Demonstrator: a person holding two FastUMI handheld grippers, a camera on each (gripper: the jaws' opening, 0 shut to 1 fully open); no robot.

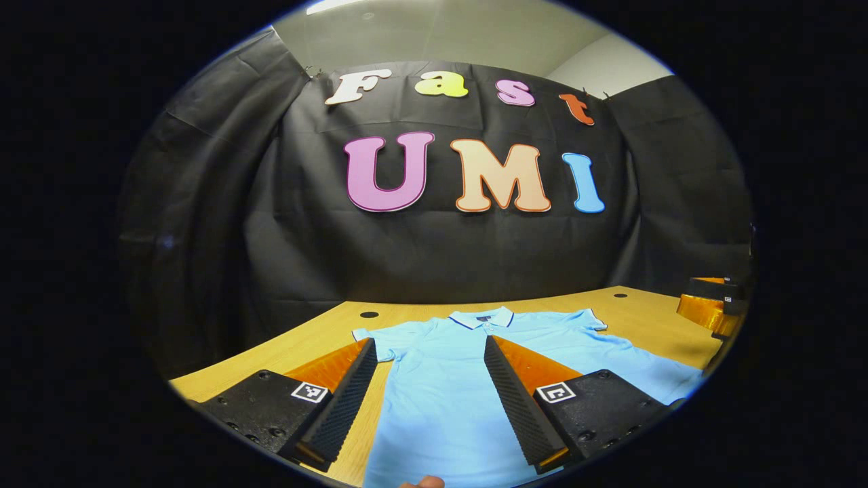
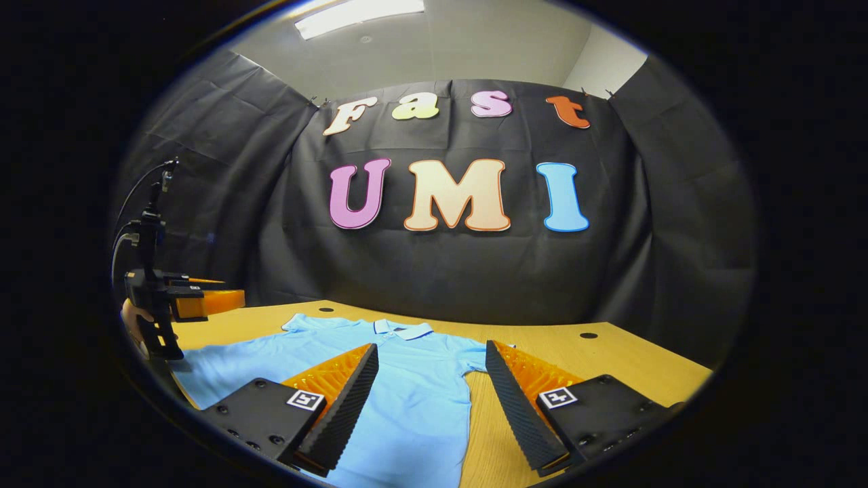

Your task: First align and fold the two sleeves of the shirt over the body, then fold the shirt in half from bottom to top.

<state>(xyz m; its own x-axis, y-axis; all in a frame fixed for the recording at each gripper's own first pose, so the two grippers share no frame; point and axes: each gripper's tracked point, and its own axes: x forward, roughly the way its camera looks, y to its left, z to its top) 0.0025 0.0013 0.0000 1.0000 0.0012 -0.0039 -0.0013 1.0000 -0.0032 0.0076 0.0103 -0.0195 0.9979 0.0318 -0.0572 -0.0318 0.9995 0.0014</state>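
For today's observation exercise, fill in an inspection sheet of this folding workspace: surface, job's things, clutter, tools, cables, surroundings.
Surface: wooden table, with round holes near the back edge.
Job's things: light blue shirt lies flat, collar toward the wall, sleeves spread out, not yet folded.
Clutter: nothing seen.
Tools: left tool open above the shirt; right tool open above the shirt's sleeve side; neither holds anything.
Cables: a cable rises from the left tool in the right gripper view.
Surroundings: black cloth wall, ceiling light.
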